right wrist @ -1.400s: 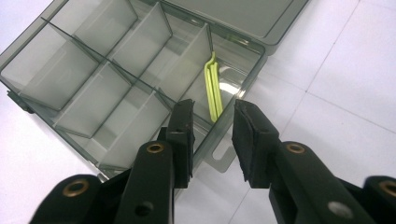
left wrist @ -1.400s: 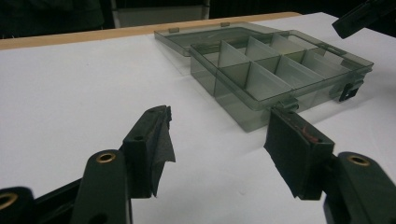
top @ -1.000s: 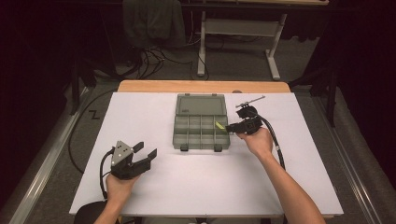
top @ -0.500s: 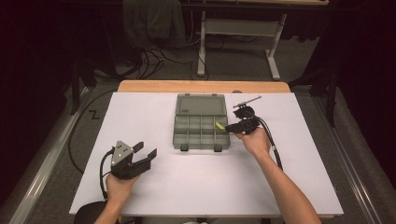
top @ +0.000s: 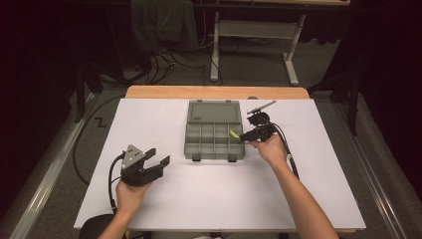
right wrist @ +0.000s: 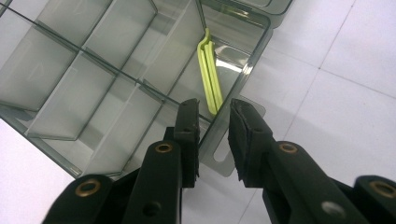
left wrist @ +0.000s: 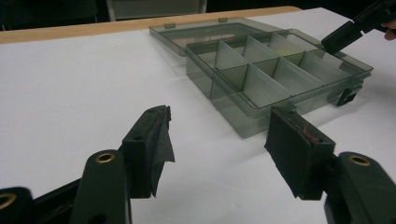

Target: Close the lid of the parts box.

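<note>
Right gripper hangs over the right edge of the translucent grey plastic compartment box, jaws pointing down into it. Its jaws stand a little apart with a gap showing between the pads; whether they pinch the lower tip of the thin yellow-green plastic strip cannot be told, since the tip sits right at the jaw ends in the right gripper view.

Key relation: the strip lies straight ahead of the right gripper's jaws, its long axis running away from them in line with the gap, standing tilted against the end wall of the rightmost compartment. In the high view the strip shows at the box's right edge, just at the tip of the right gripper. The right hand is the nearer one by far.

Left gripper rests on the white table, well apart from the box, to its lower left. Its jaws are spread wide with nothing between them.

Counts: one box, lid folded back flat behind it; eight compartments in two rows of four, judged from the high view; one strip; two grippers. The other compartments look empty.

Judgement: the next move turns on closing squarely across the strip's thin sides.
</note>
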Tool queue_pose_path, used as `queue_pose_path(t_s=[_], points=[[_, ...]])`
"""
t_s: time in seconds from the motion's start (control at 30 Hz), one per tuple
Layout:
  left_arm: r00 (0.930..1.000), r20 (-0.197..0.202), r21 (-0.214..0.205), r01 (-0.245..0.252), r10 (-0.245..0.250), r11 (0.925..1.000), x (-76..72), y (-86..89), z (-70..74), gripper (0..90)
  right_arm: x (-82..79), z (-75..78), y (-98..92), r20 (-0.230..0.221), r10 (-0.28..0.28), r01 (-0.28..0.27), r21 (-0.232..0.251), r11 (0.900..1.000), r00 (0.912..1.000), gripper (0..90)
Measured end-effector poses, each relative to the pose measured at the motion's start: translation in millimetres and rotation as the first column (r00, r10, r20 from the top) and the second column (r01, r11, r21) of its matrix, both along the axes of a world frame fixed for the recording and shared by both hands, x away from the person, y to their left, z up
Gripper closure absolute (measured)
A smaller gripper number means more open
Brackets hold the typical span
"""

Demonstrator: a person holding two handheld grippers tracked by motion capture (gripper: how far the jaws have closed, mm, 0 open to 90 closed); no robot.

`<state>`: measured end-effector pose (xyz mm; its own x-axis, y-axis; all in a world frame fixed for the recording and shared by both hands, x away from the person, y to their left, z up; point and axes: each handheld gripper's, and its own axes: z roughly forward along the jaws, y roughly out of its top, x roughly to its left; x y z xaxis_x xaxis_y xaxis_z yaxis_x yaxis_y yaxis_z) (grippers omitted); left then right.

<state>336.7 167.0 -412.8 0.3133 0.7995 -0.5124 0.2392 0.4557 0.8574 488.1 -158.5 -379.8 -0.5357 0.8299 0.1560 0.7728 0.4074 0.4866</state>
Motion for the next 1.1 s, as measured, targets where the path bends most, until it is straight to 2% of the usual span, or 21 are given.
queue_pose_path(t_s=[0.13, 0.27, 0.4, 0.63, 0.73, 0.8, 0.93, 1.1], points=[[0.9997, -0.013, 0.022, 0.019, -0.018, 0.9996, 7.2, -5.2, 2.9, 40.7, 0.4, -0.1, -0.5, 0.0, 0.004, -0.004, 0.002, 1.0, 1.0, 75.5], [0.9995, -0.02, 0.016, 0.024, -0.024, 0.9996, 15.9, -9.4, 5.2, 41.1, 0.2, -0.2, -0.7, 0.001, 0.006, -0.006, 0.003, 1.0, 1.0, 75.6], [0.9995, -0.024, 0.03, 0.023, -0.022, 0.9993, 23.6, -12.6, 5.4, 41.5, 0.2, -0.2, -0.6, 0.001, 0.005, -0.005, 0.002, 1.0, 1.0, 75.6], [0.9962, -0.081, 0.016, 0.033, -0.031, 0.9993, 40.6, -16.1, 13.3, 44.1, 0.5, 0.0, -0.5, 0.0, 0.009, -0.009, -0.002, 1.0, 1.0, 75.8], [0.9952, -0.092, 0.033, 0.037, -0.033, 0.9988, 48.4, -18.0, 17.0, 43.8, 0.5, -0.1, -0.6, 0.0, 0.01, -0.01, 0.0, 1.0, 1.0, 75.9], [0.9928, -0.113, 0.039, 0.045, -0.04, 0.9982, 53.6, -20.5, 19.2, 43.3, 0.4, -0.2, -0.6, 0.001, 0.009, -0.009, 0.0, 1.0, 1.0, 75.9], [0.9845, -0.167, 0.081, 0.066, -0.051, 0.9946, 64.2, -25.8, 20.8, 42.2, 0.9, -0.1, -0.9, 0.0, 0.012, -0.012, 0.001, 0.9999, 0.9999, 75.9], [0.9794, -0.198, 0.099, 0.064, -0.043, 0.993, 77.8, -32.0, 22.7, 41.0, 0.9, 0.0, -0.8, -0.001, 0.013, -0.013, 0.0, 0.9999, 0.9999, 76.1]])
